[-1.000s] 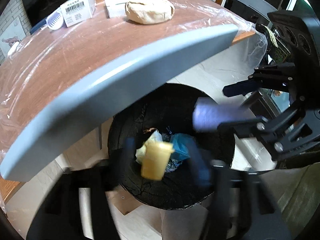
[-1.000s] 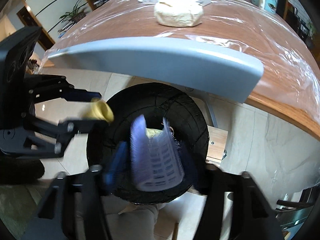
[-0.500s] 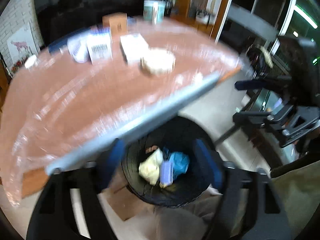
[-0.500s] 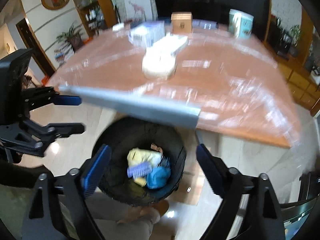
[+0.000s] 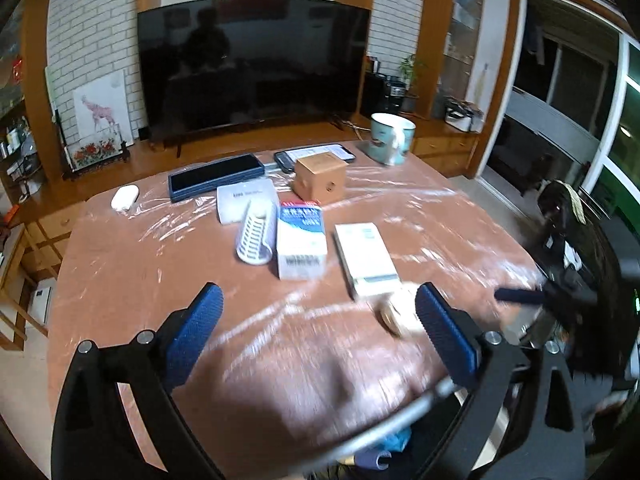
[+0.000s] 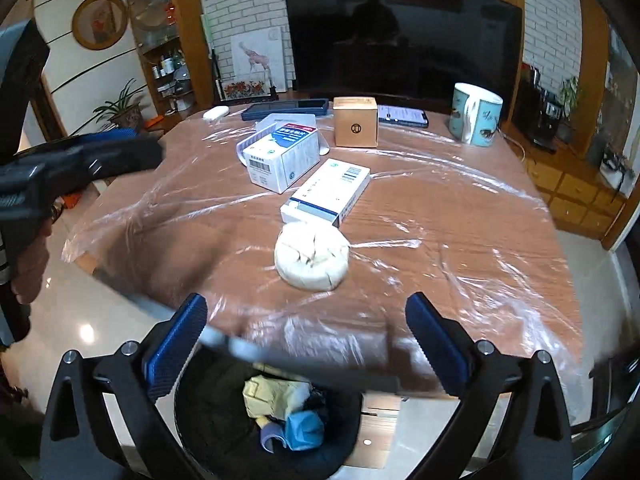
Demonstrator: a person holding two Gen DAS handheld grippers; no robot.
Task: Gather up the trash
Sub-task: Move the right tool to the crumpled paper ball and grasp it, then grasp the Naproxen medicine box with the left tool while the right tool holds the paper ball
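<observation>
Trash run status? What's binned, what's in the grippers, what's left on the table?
Done: the black bin holds yellow, blue and lavender scraps. In hand: nothing; the left gripper and right gripper are both empty, jaws opening. Left: the crumpled paper wad near the table edge looks like the next candidate; boxes, phone and mug probably stay.

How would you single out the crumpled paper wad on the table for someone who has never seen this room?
Start at the brown table under clear plastic film, facing the television. Near its front edge, just above the black bin on the floor, lies the crumpled paper wad. It is the only round, wrinkled, off-white lump; its neighbours are crisp printed boxes.
</observation>
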